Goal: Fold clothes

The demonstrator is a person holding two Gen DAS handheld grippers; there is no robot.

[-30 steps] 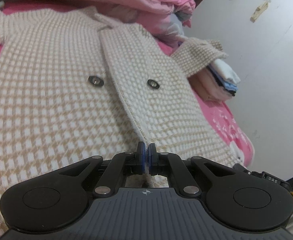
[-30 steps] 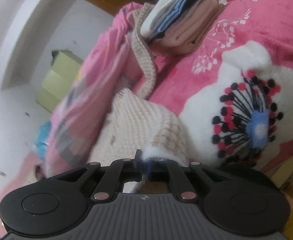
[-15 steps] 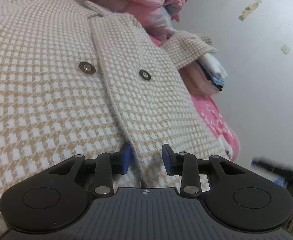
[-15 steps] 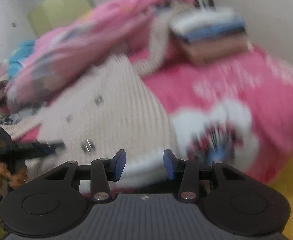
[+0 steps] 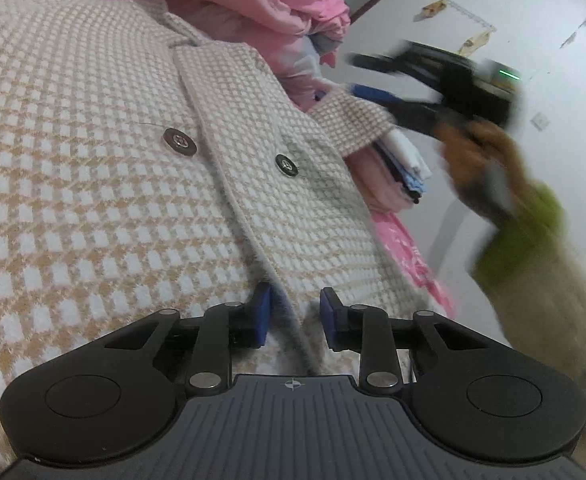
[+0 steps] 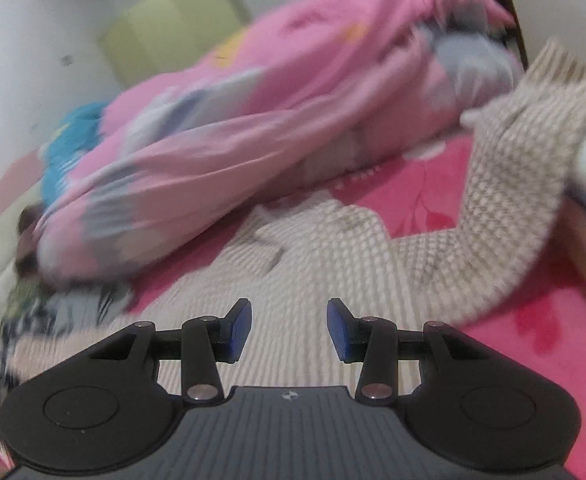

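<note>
A chunky beige-and-white checked knit cardigan with two round metal buttons is spread flat on a pink fleece bed. Its front edge is straddled, unpinched, by the closing left hand-held gripper. The right hand-held gripper is held open above the cardigan's near part.

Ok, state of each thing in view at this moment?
Cardigan: spread flat, front up, flap overlapped.
Sleeve: stretched out, cuff draped on the folded stack.
Folded stack: folded, piled.
Quilt: bunched behind the cardigan.
Left hand-held gripper: jaws closing, hem between them, not pinched.
Right hand-held gripper: open, holding nothing.
</note>
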